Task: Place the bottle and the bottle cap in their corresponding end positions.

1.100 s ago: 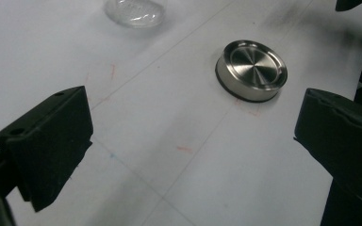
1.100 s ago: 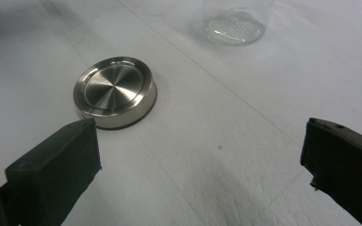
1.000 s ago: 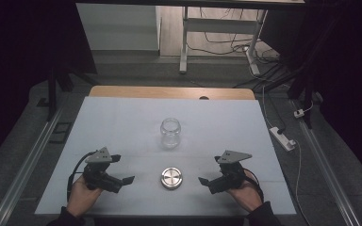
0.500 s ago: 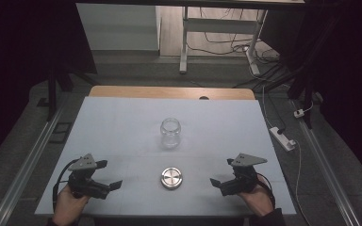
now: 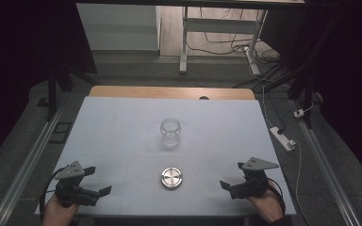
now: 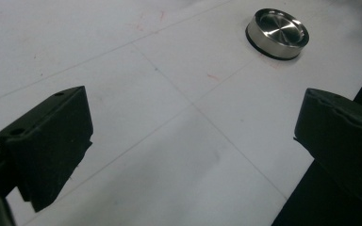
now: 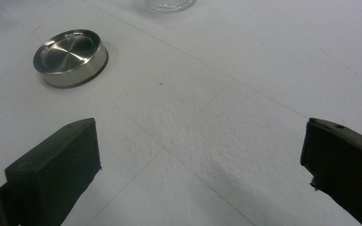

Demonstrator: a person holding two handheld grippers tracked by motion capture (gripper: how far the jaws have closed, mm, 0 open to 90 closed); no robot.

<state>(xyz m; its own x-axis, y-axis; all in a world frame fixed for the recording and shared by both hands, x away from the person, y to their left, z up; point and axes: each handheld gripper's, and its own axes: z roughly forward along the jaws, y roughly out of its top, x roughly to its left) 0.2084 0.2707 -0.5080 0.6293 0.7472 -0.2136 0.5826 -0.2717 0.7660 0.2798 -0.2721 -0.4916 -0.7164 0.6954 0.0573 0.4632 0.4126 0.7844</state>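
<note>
A clear glass jar [image 5: 170, 133] stands upright, well ahead of both grippers and between their lines. Nothing lies on the white table [image 5: 122, 122] between either gripper and the metal lid [image 5: 171, 178]. The lid rests flat, midway between the two. The left gripper [image 5: 96, 181] sits low at the near edge, jaws wide apart and empty, pointing inward at the lid. The right gripper [image 5: 233, 178] mirrors it, jaws spread, holding nothing.

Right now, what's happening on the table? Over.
Left gripper open, right gripper open, both empty. Lid off, flat between them. Jar upright behind. Nothing in the way.
</note>
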